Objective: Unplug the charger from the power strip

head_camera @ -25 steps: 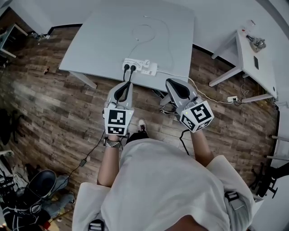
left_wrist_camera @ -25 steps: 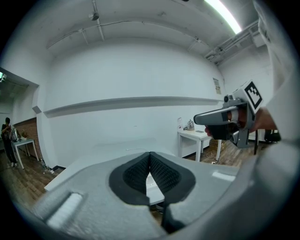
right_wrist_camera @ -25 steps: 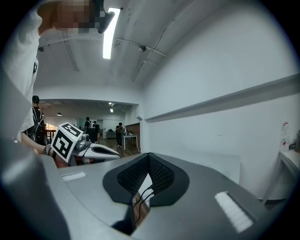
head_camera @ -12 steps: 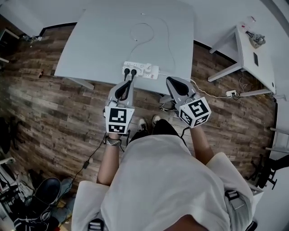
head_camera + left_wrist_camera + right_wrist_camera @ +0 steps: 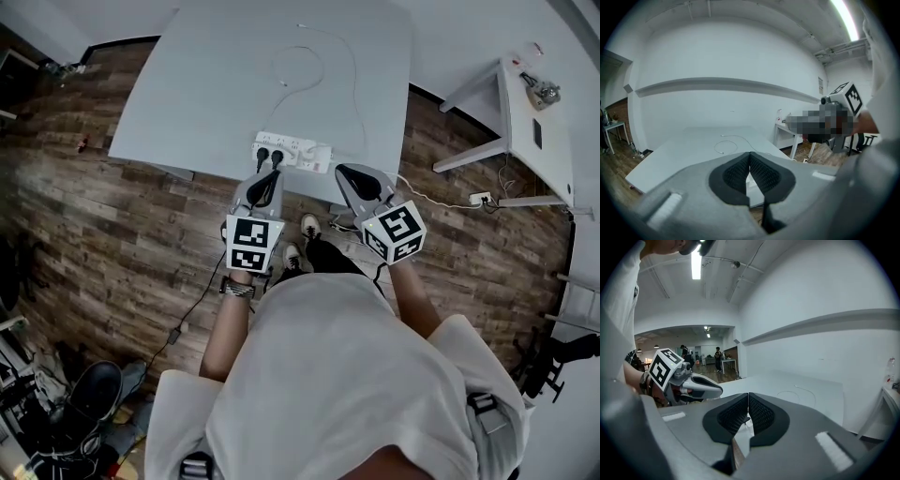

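Observation:
A white power strip (image 5: pixel 292 150) lies at the near edge of the pale grey table (image 5: pixel 206 84). Two black plugs (image 5: pixel 270 154) sit in its left end and a white charger (image 5: pixel 317 155) at its right end. The charger's thin white cable (image 5: pixel 302 67) loops across the table. My left gripper (image 5: pixel 265 185) is shut and empty, just short of the black plugs. Also shut and empty, my right gripper (image 5: pixel 350 174) hangs just off the table edge, right of the charger. The left gripper view shows shut jaws (image 5: pixel 750 155) before the table (image 5: pixel 689 145); the strip is hidden there.
A second white table (image 5: pixel 525 112) stands to the right, with a small floor socket (image 5: pixel 480 199) and white lead beneath it. A black cable (image 5: pixel 187 314) trails over the wooden floor at left. Dark bags and gear (image 5: pixel 84 403) lie lower left. People stand far off in the right gripper view.
Both grippers have moved forward and down toward the table's near edge and the power strip. The person has stepped closer to the table. Both stay shut.

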Motion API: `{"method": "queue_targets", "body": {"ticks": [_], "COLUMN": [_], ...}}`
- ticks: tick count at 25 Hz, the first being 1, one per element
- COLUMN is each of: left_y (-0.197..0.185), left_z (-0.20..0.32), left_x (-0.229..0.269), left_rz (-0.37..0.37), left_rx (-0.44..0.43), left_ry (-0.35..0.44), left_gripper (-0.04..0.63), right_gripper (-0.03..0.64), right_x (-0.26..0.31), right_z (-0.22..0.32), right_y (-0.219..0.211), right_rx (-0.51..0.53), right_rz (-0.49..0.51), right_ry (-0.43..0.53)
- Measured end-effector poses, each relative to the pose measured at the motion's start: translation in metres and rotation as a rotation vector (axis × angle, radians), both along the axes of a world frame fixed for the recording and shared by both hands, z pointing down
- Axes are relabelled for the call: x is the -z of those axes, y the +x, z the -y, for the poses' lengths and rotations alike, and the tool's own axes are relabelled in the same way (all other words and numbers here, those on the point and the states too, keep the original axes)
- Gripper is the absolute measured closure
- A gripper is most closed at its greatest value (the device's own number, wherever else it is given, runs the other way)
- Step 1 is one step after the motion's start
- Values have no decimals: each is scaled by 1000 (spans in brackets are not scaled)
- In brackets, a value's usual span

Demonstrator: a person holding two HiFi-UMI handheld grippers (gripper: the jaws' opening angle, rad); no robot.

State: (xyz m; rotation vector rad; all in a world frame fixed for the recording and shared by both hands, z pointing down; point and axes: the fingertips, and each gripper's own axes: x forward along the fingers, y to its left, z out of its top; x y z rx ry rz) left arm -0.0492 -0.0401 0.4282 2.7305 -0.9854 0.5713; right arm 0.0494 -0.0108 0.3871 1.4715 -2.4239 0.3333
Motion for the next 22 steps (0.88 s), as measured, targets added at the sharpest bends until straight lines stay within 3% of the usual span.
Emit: {"method": "queue_targets", "body": {"ticks": [14, 22], "left_y": [22, 23], "left_z": [13, 25], "left_x": [-53, -82], "left_rz": [54, 85], "left_rx": [86, 136], "left_ry": [-95, -132], "left_gripper": [560, 546], "right_gripper": [558, 548], "right_x": [-85, -120], "right_z": [25, 44], "right_y": [-4, -4], "right_rx": [209, 236], "right_rz": [-26, -24], "right_ry": [-176, -217]}}
